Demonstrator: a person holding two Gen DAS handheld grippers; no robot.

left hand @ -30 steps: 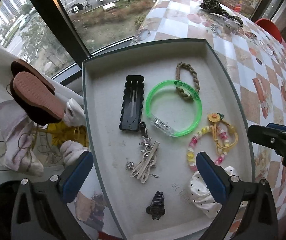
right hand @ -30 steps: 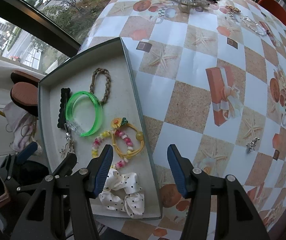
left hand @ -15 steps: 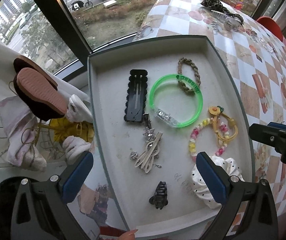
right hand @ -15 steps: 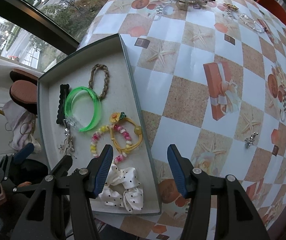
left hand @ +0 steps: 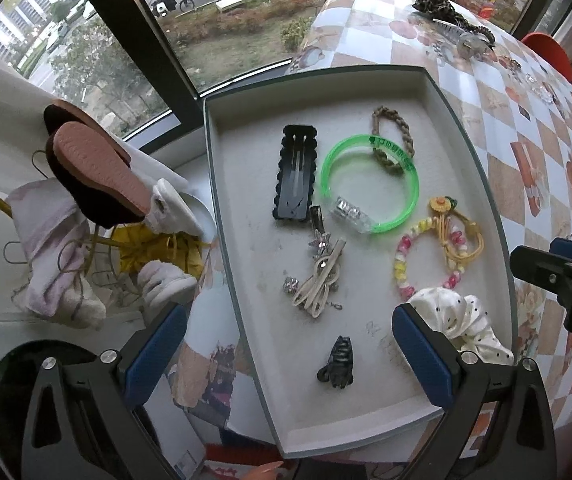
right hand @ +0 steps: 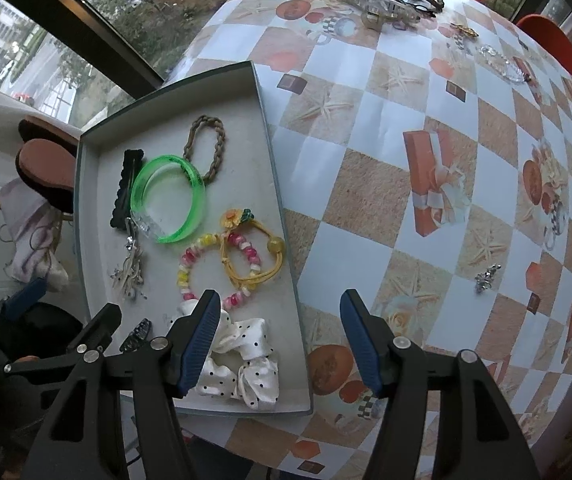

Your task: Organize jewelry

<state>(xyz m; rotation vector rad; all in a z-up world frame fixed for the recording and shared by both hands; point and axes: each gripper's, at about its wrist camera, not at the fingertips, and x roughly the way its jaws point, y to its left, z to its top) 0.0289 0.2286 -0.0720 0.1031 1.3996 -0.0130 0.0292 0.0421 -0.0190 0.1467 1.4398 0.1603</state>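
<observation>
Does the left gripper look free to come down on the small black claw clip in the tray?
Probably yes. The left gripper is open and empty above the tray, and the black claw clip lies alone on bare floor between its fingers, nothing over it.

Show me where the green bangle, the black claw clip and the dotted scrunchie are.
green bangle (left hand: pixel 413 182): left wrist view, right side of its ring.
black claw clip (left hand: pixel 337 363): left wrist view, its body.
dotted scrunchie (right hand: pixel 256 368): right wrist view, white folds.
</observation>
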